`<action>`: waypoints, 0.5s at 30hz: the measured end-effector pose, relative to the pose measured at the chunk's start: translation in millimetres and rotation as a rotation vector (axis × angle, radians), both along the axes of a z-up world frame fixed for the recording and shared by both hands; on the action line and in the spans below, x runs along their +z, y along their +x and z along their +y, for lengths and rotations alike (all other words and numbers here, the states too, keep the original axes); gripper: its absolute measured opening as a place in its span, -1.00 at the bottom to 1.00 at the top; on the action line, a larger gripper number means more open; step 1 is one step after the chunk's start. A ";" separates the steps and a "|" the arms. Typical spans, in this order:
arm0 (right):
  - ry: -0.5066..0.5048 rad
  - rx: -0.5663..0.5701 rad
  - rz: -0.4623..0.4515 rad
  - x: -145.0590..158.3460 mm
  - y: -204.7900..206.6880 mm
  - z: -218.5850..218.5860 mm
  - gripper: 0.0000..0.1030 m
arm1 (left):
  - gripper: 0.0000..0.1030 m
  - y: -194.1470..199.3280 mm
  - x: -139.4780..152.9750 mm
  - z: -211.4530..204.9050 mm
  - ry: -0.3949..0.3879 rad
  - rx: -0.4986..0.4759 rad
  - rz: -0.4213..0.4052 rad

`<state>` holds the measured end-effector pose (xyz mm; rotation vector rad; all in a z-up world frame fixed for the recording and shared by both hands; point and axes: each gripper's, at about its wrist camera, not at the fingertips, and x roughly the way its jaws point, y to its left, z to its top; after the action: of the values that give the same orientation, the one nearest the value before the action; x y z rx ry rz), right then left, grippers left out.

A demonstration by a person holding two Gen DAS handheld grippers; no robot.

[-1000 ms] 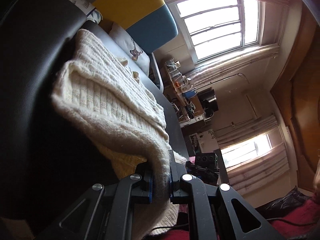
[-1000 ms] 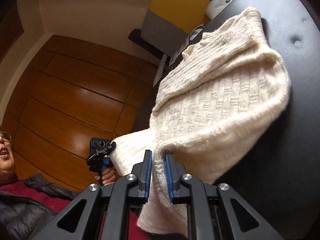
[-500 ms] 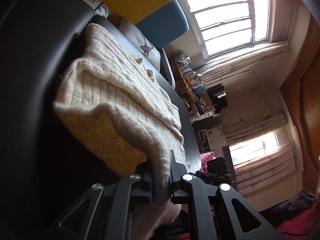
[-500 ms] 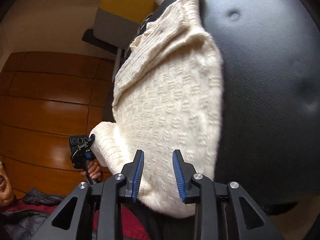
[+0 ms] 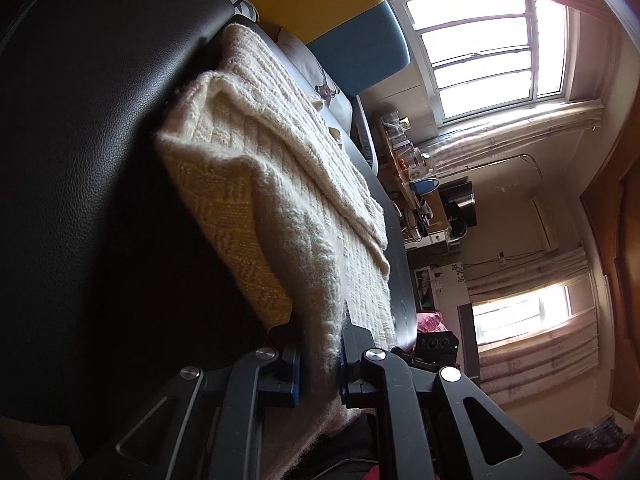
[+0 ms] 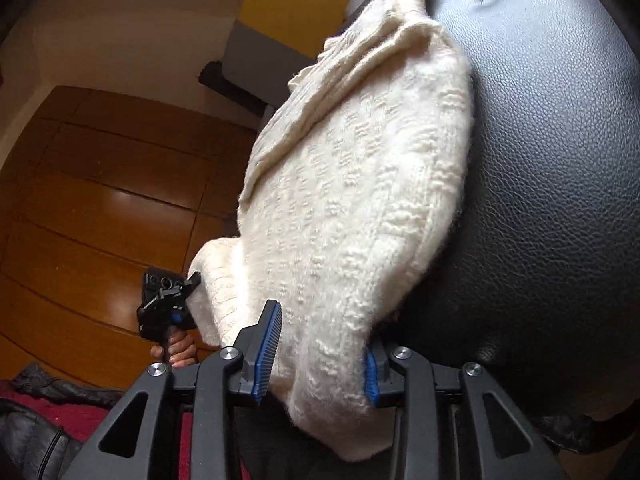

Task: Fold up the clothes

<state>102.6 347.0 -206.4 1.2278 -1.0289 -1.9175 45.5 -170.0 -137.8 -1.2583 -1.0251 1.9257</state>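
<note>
A cream cable-knit sweater (image 5: pixel 280 184) lies folded on a black leather seat (image 5: pixel 88 168). My left gripper (image 5: pixel 320 360) is shut on the sweater's near edge, which hangs down between its blue-padded jaws. In the right wrist view the same sweater (image 6: pixel 352 200) drapes over the seat (image 6: pixel 552 200) and its lower edge falls between the fingers of my right gripper (image 6: pixel 320 356), which stands wide open around it. The left gripper (image 6: pixel 168 304) shows there too, held by a hand at the sweater's left corner.
Yellow, blue and grey cushions (image 5: pixel 320 8) and a deer-print pillow (image 5: pixel 324 88) lie at the seat's far end. A cluttered desk (image 5: pixel 420 196) stands under bright windows (image 5: pixel 480 48). Wooden panelling (image 6: pixel 100 184) lies to the left. A dark jacket (image 6: pixel 36 420) is bottom left.
My right gripper was shut on the sweater a second ago; it has let go and its jaws have spread wide. The left gripper has kept its hold while the sweater settled lower onto the seat.
</note>
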 end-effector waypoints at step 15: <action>0.143 0.212 -0.102 -3.8 20.9 -38.2 0.01 | -0.78 12.2 -4.1 -11.0 -0.013 0.028 -0.018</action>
<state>123.5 308.8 -210.3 1.4670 -0.7869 -1.8037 57.7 -181.0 -141.9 -1.2773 -1.0461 1.9477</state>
